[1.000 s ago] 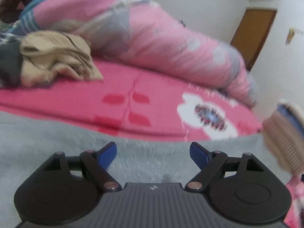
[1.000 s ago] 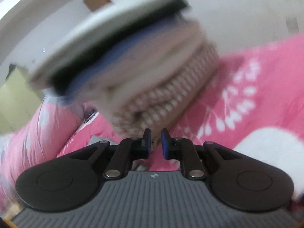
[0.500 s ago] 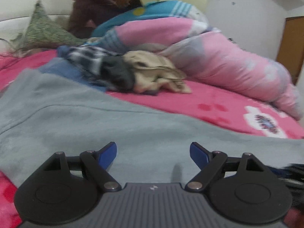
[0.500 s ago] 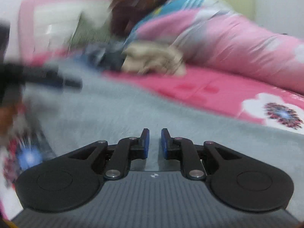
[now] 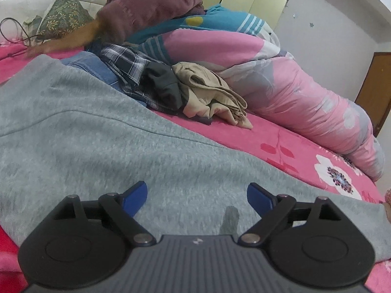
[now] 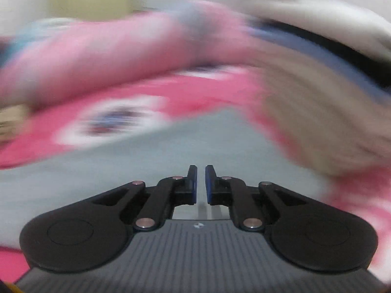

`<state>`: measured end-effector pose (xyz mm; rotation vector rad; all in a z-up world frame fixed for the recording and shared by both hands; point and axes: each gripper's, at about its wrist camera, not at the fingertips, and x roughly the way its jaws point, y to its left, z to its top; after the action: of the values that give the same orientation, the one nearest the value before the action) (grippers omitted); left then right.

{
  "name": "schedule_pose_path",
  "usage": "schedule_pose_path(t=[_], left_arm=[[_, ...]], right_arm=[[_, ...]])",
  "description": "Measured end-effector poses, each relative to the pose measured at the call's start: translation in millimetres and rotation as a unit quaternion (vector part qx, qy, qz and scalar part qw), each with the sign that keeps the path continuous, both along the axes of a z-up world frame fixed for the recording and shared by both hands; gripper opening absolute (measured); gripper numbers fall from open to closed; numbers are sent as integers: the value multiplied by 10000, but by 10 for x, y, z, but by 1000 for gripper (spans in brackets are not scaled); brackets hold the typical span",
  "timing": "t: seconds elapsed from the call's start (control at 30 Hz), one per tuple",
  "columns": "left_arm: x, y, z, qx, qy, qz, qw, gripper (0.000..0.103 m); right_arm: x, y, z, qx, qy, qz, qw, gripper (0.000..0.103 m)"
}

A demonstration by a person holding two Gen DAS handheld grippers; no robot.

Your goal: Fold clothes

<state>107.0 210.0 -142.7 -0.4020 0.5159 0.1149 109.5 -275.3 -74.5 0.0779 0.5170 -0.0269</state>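
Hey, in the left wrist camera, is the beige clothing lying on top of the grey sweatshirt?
No, the beige clothing lies crumpled on the pink bedsheet beyond the grey sweatshirt, clear of it.

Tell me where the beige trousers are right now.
In the left wrist view the beige trousers lie crumpled on the pink bedsheet, upper middle, touching the dark garment on their left, with the pink duvet behind.
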Motion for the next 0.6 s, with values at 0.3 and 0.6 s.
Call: schedule_pose_path(t=[0.3,0.6], left_arm=[[-15,-20,-11,78,-13,-38,10000,92],[-18,23,-24,-91,-119,-83,9999,95]], right_arm=[[529,1466,-368,-21,630,2678,9614,5],[6,-1159,-432,103,879,-871,9923,3]])
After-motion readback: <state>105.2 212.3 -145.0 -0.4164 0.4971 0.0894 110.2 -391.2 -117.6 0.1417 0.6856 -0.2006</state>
